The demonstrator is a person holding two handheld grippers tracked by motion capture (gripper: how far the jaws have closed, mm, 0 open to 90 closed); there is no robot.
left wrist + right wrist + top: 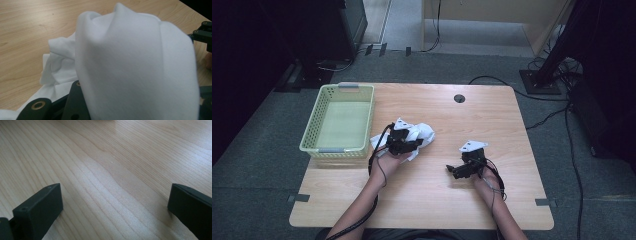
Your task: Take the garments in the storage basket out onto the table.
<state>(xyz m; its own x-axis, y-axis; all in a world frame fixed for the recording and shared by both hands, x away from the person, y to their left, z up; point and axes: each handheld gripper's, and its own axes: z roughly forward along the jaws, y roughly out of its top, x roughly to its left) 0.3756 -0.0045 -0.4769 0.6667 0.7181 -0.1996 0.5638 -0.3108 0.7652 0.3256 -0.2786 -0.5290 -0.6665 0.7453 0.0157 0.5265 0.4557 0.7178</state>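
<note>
A crumpled white cloth (422, 134) lies on the wooden table (432, 200), left of its middle. My left gripper (408, 143) is in the bundle, jaws closed on a thick fold. In the left gripper view the cloth (135, 62) bulges up between the jaws and drapes over them; one black finger (75, 100) shows at the bottom left. My right gripper (454, 171) hovers low over bare wood to the right, apart from the cloth. Its two black fingers (40, 212) stand wide apart, open, with only wood grain between them.
A pale green plastic basket (314, 117) sits at the table's left side, its near end just left of the cloth. A round cable hole (459, 98) marks the far edge. Cables trail on the floor at the right.
</note>
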